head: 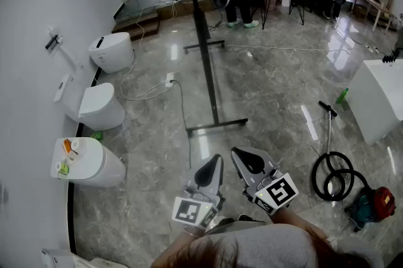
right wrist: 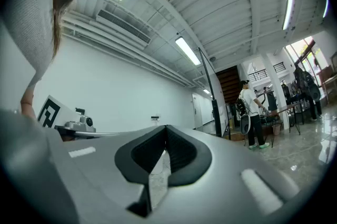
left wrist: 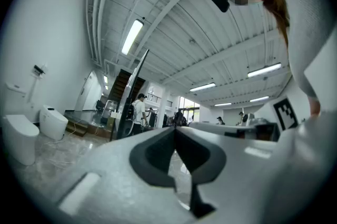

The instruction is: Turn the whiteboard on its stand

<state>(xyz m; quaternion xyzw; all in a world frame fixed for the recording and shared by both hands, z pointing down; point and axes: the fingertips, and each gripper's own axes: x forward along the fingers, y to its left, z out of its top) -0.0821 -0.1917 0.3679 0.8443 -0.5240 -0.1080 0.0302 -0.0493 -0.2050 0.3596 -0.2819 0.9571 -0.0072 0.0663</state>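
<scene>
Both grippers sit low and side by side, empty; left gripper [head: 213,166] has its jaws pressed together, right gripper [head: 245,158] same deal, tips touching. The whiteboard [head: 203,27] stands edge-on on its stand straight ahead, well apart from both; 3 toilets [head: 101,106] line the left wall; vacuum cleaner [head: 371,205] off right.

Bright, even indoor light comes from long ceiling strips [left wrist: 131,36]. The polished marble floor [head: 271,90] carries white glare streaks. Both gripper views bend strongly toward dark, round edges, and their near foreground is soft.
</scene>
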